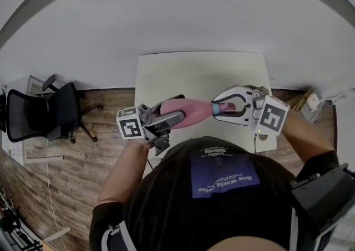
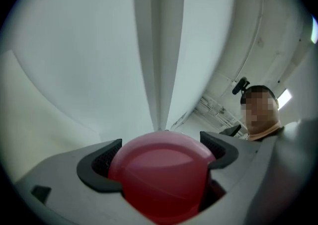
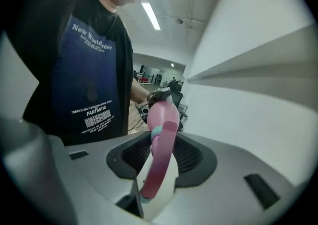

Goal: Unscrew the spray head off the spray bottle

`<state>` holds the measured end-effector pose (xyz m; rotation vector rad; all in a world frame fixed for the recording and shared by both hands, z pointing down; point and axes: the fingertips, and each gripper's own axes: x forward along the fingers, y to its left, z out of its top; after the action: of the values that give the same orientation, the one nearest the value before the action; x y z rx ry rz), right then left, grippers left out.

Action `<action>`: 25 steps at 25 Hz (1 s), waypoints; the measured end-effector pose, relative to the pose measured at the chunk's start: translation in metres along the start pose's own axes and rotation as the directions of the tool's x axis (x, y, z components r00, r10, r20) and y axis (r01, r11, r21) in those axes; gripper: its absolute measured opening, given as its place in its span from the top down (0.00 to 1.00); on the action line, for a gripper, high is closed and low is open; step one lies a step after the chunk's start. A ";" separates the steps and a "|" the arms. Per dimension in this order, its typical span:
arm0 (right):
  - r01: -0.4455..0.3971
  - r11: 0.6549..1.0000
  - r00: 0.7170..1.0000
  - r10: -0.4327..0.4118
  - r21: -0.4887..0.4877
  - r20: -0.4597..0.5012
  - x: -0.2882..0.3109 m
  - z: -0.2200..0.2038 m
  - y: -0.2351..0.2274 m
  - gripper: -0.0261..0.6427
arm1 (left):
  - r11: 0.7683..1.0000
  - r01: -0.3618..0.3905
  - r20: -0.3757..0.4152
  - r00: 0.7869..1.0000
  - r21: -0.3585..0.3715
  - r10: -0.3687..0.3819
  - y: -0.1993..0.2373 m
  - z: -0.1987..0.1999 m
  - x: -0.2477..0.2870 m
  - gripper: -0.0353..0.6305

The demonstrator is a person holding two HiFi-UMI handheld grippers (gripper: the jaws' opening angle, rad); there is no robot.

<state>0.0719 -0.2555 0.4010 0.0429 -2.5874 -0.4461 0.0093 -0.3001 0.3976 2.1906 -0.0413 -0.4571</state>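
Note:
A pink spray bottle (image 1: 187,112) lies sideways in the air between both grippers, above the near edge of the white table (image 1: 188,72). My left gripper (image 1: 166,119) is shut on the bottle's rounded body (image 2: 161,177), which fills the space between its dark pads (image 2: 99,167). My right gripper (image 1: 232,108) is shut on the spray head (image 3: 158,169), a white head with a pink trigger, next to the teal collar (image 1: 215,108). In the right gripper view the bottle's pink body (image 3: 161,112) stretches away beyond the jaws toward the left gripper.
A black office chair (image 1: 47,114) stands on the wood floor left of the table. The person's torso in a dark shirt (image 1: 222,189) is close below the grippers. A white wall rises behind the table.

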 end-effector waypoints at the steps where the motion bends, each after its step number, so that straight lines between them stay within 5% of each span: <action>1: 0.013 0.999 1.000 -0.013 -0.037 -0.008 0.001 0.000 0.000 0.77 | 1.000 -0.003 -0.002 1.000 -0.029 0.003 0.002 -0.001 0.000 0.19; 6: 0.031 0.996 0.999 -0.032 -0.081 -0.016 0.001 -0.003 -0.001 0.77 | 0.996 -0.006 0.011 1.000 -0.085 0.007 0.008 -0.004 0.001 0.19; 15: 0.031 0.999 0.999 -0.031 0.018 0.028 -0.006 0.000 -0.012 0.72 | 0.999 -0.009 0.037 0.999 0.036 0.007 0.009 0.005 0.000 0.19; 18: 0.050 0.984 0.990 -0.071 0.172 0.119 -0.017 0.009 -0.023 0.67 | 0.994 -0.033 0.042 0.999 0.106 0.029 0.009 0.009 -0.006 0.19; 21: 0.035 0.901 0.971 -0.133 0.433 0.199 -0.037 0.006 -0.043 0.65 | 0.972 -0.067 0.034 0.998 0.226 0.061 0.007 0.013 -0.011 0.19; 23: -0.025 0.794 0.954 -0.163 0.608 0.251 -0.049 -0.004 -0.057 0.65 | 0.947 -0.080 0.033 0.997 0.312 0.074 0.006 0.018 -0.014 0.19; 25: -0.117 0.652 0.934 -0.185 0.749 0.307 -0.058 -0.015 -0.065 0.62 | 0.917 -0.082 0.032 0.997 0.390 0.076 0.002 0.022 -0.015 0.19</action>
<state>0.1260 -0.3153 0.3645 0.3322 -2.9419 0.7428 -0.0116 -0.3156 0.3915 2.5667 -0.2490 -0.4496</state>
